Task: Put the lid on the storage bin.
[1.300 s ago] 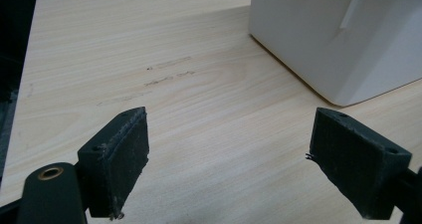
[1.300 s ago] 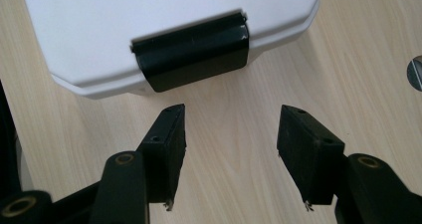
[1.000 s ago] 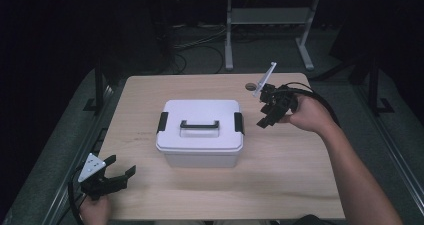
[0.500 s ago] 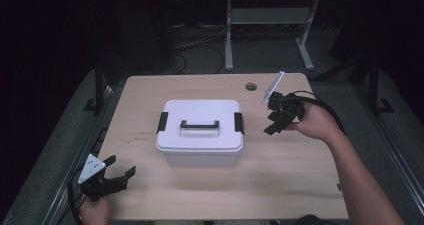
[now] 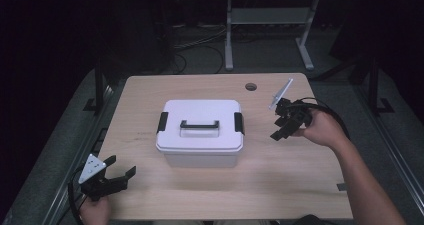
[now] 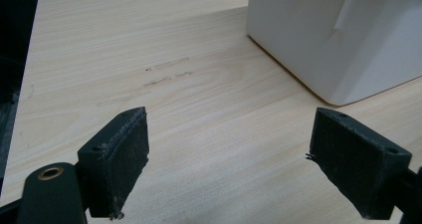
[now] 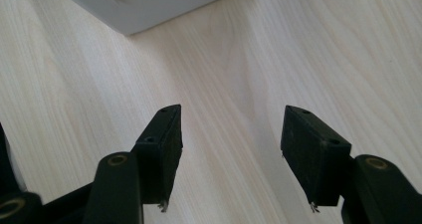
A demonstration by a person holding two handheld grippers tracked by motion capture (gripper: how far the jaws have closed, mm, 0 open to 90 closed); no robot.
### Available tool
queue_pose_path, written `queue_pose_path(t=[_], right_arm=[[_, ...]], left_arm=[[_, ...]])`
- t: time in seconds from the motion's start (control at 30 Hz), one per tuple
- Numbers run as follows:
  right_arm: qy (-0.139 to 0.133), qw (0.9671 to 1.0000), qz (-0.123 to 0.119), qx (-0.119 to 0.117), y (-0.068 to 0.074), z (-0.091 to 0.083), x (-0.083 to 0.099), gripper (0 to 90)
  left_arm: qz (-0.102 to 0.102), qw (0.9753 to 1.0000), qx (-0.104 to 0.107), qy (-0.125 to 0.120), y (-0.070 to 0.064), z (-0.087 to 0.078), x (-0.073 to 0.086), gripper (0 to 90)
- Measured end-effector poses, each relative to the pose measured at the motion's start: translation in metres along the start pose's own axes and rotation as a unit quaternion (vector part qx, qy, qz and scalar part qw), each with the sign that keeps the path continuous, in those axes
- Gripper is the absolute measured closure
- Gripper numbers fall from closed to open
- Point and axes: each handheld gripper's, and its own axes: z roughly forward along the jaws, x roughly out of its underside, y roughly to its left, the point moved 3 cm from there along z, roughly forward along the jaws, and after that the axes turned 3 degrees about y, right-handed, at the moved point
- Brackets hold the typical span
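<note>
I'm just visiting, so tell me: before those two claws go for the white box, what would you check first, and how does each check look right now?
1. Right gripper jaws open: ok.
2. Left gripper jaws open: ok.
3. Both grippers holding nothing: ok.
4. White box lid on, black handle lying flat: ok.
5. Side latches fastened: cannot tell.
6. Table bare between grippers and box: ok.

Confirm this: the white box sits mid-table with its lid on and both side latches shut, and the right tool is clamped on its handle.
One thing is off. The right tool is not on the handle: in the high view it hangs open over bare table to the right of the box, holding nothing. The lid is on and both latches look shut.
</note>
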Motion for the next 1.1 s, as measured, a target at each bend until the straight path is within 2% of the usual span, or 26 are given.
queue_pose_path(t=[1.1], right_arm=[[-0.006,0.9987,0.046,-0.022,-0.004,0.026,0.053,39.4]], left_arm=[[0.005,1.0,-0.003,0.0,-0.001,0.0,-0.001,15.1]])
